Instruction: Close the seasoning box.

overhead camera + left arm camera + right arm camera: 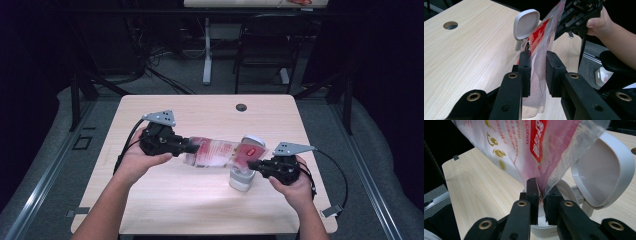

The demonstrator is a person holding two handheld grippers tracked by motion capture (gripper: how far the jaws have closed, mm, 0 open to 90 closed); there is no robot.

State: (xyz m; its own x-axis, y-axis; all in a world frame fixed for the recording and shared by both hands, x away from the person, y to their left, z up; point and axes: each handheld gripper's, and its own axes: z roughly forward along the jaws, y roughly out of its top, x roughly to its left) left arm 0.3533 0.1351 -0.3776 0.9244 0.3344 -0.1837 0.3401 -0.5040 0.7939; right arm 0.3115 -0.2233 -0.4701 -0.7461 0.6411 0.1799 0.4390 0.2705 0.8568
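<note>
In the high view, a wooden table [150,210] fills the middle of the frame, with a round cable hole [241,107] near its far edge. The left gripper [192,146] sits left of centre, held in a hand [131,159] that enters from the lower left. It grips one end of a clear plastic bag with red printing [215,152], which stretches level across the centre of the frame above the tabletop. The right gripper [252,164], right of centre, holds the bag's other end. Just below that end stands a white canister [241,179] with its hinged lid [254,141] swung up behind the bag. A black chair [265,45] stands on the floor at the top of the frame.

In the left gripper view, the two black jaws rise from the bottom centre with the bag [536,82] between them. The left pad lies against the film; the right pad shows a narrow gap to it, so the hold looks loose. The canister's lid [526,23] stands at upper centre, and the right gripper [564,23] pinches the bag at the upper right.

In the right gripper view, the jaws at lower centre are clamped on the bag's [524,147] bunched lower tip, directly over the canister's open mouth [543,225]. The lid [604,172] stands open at the right.
</note>
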